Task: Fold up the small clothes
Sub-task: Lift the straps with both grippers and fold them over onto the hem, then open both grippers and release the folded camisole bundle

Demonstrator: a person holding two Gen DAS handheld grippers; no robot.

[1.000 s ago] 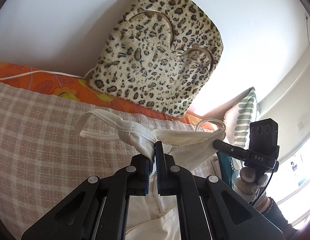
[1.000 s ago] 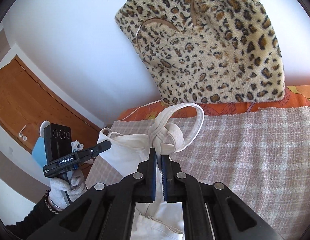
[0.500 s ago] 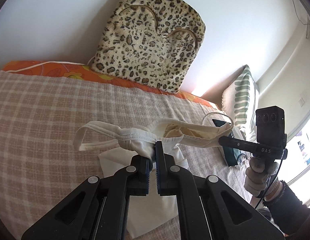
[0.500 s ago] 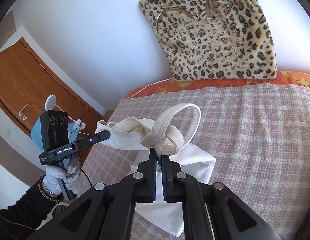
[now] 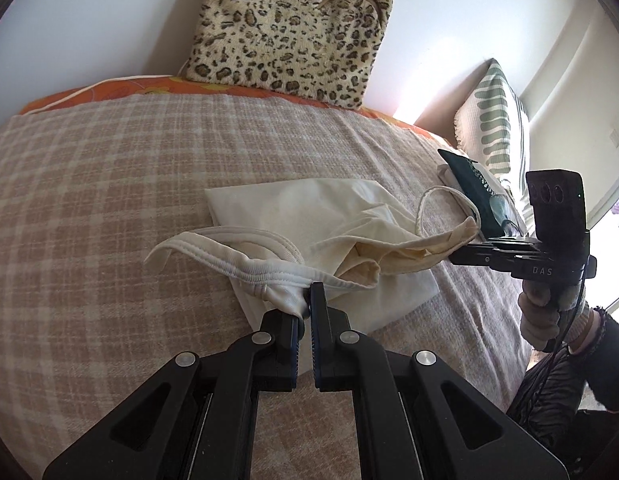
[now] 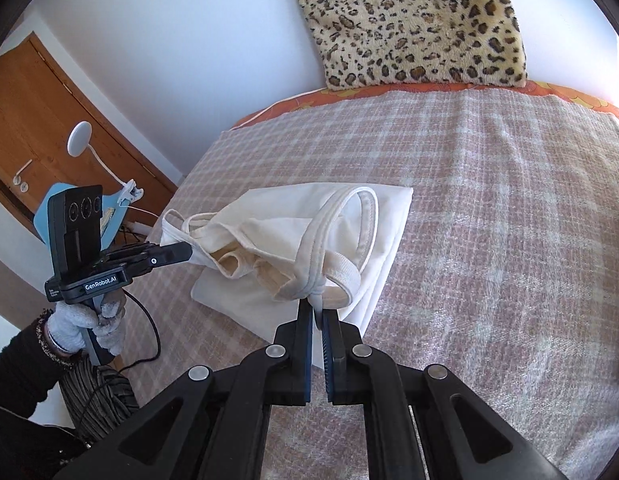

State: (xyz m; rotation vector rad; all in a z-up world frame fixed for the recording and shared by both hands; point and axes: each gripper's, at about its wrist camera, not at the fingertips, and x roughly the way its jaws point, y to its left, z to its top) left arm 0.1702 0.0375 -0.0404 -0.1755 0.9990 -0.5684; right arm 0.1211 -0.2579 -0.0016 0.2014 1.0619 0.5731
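A cream tank top (image 5: 309, 216) lies partly spread on the checked bedspread (image 5: 89, 200), its lower part flat and its strap end lifted. My left gripper (image 5: 307, 300) is shut on the bunched shoulder straps at the top's left corner. My right gripper (image 6: 315, 304) is shut on the straps at the other corner (image 6: 309, 272). Each gripper shows in the other's view, the right one (image 5: 457, 258) and the left one (image 6: 181, 256), both pinching the cloth. The top's upper edge hangs slack between them, just above the bed.
A leopard-print cushion (image 5: 289, 28) leans on the wall at the bed's head, over an orange sheet (image 5: 109, 86). A striped pillow (image 5: 493, 120) and a dark green packet (image 5: 469, 184) lie at the right. A wooden door (image 6: 37, 128) stands left.
Both grippers have come down toward the bed with the top held between them. The top's lower part now lies flat on the bedspread where before it hung free.
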